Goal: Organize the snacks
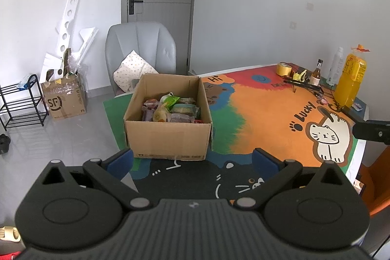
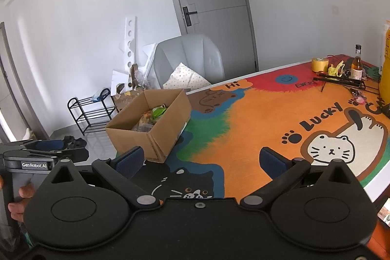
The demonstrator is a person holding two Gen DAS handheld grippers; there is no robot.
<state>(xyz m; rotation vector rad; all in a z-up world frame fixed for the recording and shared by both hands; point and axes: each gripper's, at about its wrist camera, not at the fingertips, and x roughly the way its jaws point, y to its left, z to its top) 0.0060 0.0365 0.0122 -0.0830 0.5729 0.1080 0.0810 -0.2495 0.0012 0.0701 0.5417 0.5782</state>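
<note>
An open cardboard box (image 1: 168,138) stands on the colourful cat mat at the table's left side. It holds several wrapped snacks (image 1: 170,109), among them a green packet. The box also shows in the right wrist view (image 2: 156,130) with the snacks (image 2: 153,117) inside. My left gripper (image 1: 192,160) is open and empty, hovering just in front of the box. My right gripper (image 2: 206,160) is open and empty, over the mat to the right of the box. The left gripper (image 2: 48,150) shows at the left edge of the right wrist view.
At the table's far right stand a big orange-juice bottle (image 1: 349,79), a small brown bottle (image 1: 316,73), a yellow tape roll (image 1: 284,69) and a black rack (image 1: 302,85). A grey chair (image 1: 141,50) with a pillow stands behind the box. On the floor are an SF carton (image 1: 64,99) and a black shoe rack (image 1: 23,101).
</note>
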